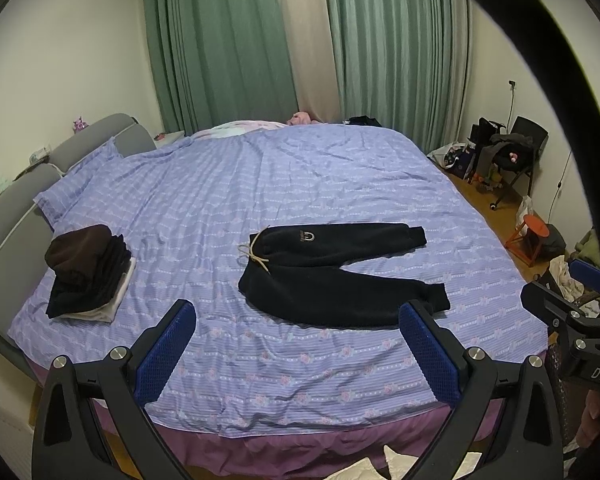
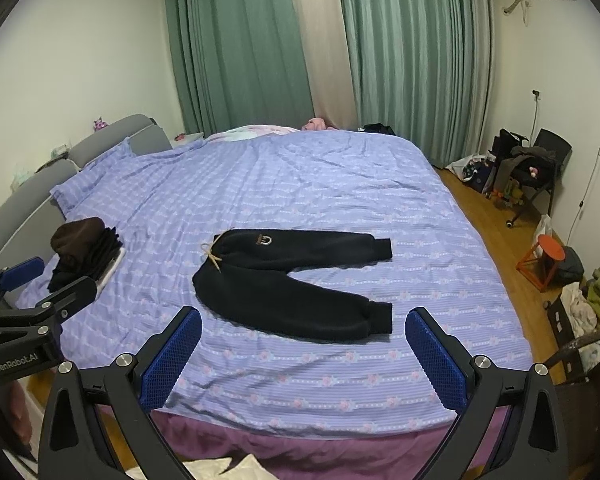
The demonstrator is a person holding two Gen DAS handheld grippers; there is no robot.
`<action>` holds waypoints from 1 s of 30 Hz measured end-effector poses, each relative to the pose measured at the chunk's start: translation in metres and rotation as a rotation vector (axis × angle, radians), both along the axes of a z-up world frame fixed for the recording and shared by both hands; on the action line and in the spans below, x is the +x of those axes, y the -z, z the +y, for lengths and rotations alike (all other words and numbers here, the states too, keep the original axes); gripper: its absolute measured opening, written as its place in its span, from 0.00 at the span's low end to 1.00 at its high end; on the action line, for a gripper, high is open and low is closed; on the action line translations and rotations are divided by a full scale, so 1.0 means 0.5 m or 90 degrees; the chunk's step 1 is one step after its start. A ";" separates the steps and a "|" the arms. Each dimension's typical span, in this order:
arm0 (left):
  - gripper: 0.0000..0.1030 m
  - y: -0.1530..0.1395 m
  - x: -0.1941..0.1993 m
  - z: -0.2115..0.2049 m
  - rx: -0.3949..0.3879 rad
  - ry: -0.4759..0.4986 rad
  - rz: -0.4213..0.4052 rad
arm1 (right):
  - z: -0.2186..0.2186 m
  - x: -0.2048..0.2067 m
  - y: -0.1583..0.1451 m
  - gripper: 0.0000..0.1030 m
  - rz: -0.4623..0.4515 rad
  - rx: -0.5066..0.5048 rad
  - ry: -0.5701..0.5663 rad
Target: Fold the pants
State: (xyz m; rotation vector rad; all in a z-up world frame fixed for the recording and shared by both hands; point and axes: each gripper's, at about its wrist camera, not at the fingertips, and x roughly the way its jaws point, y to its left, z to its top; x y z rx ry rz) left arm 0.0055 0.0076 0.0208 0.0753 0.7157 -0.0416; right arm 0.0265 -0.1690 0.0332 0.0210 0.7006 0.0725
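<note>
I hold the left gripper (image 1: 296,320) and the right gripper (image 2: 303,330) over the near edge of the bed (image 2: 284,392), both with fingers wide apart and empty. Beyond them the black pants (image 2: 296,280) lie flat on the bed, legs spread. I think thick fabric may slip from a shallow pinch, and the stack of folded clothes (image 1: 88,272), left of the pants, could be knocked.

Black pants (image 1: 332,276) with tan drawstring (image 1: 256,258), lilac striped floral bedsheet (image 1: 300,184), green curtains (image 1: 220,40)

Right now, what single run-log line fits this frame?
stage: pre-grasp | pants: flat, unfolded on bed | left gripper: open, empty | right gripper: open, empty | folded stack: left side
</note>
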 end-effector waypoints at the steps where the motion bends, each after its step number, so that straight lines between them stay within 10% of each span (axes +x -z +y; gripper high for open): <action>1: 1.00 -0.001 0.001 0.000 0.001 0.000 0.000 | 0.000 0.000 0.000 1.00 0.000 0.000 0.000; 30: 1.00 0.001 0.001 0.001 -0.001 -0.002 -0.004 | 0.008 0.005 0.004 1.00 0.006 0.003 0.005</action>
